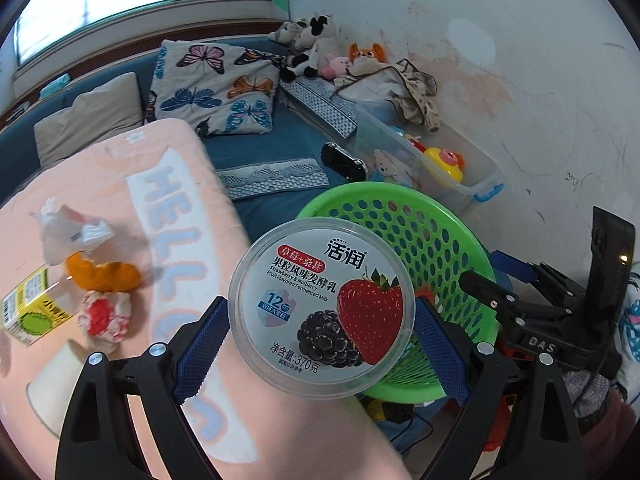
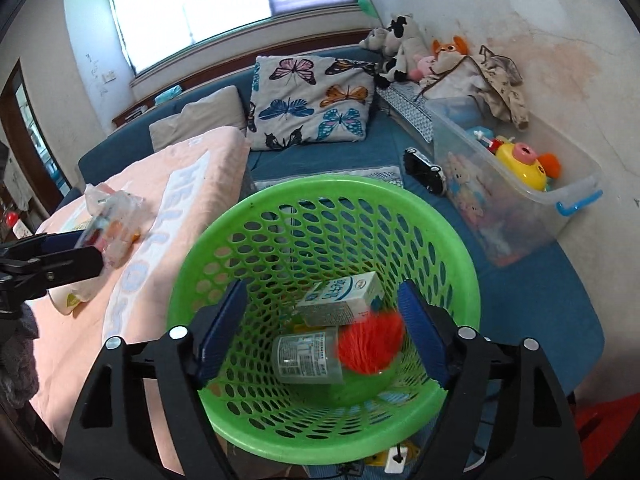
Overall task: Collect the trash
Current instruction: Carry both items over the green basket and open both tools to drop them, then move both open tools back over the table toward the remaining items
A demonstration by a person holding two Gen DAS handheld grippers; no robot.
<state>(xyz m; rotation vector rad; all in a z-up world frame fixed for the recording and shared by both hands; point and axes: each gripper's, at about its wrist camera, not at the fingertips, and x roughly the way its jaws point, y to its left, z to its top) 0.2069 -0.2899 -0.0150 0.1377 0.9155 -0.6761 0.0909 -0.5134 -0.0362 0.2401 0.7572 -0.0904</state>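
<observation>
Left wrist view: left gripper (image 1: 320, 316) is clamping a round yogurt tub (image 1: 322, 307) by its sides, blue pads pressing on both edges, strawberry-and-mulberry lid facing the camera. Tub is hanging just in front of the green basket (image 1: 432, 236), at its near rim. On the pink blanket (image 1: 120, 184) to the left, loose trash is lying together: crumpled white wrapper (image 1: 68, 232), orange peel (image 1: 102, 274), red-and-white wrapper (image 1: 105, 316), yellow drink carton (image 1: 30, 310), and a white paper cup (image 1: 52, 388) on its side. Right gripper (image 1: 504, 280) is showing at the far side of the basket.

Right wrist view: right gripper (image 2: 322, 326) is standing released over the basket's mouth, jaws spread, nothing between the pads. Inside the basket (image 2: 192, 264), a milk carton (image 2: 340, 296) is lying across a clear bottle (image 2: 306, 356), with a blurred red-orange item (image 2: 372, 344) beside them, just below the right pad. A clear toy bin (image 2: 520, 216) is sitting on the blue bed to the right; a butterfly pillow (image 2: 312, 104) is leaning further back.
</observation>
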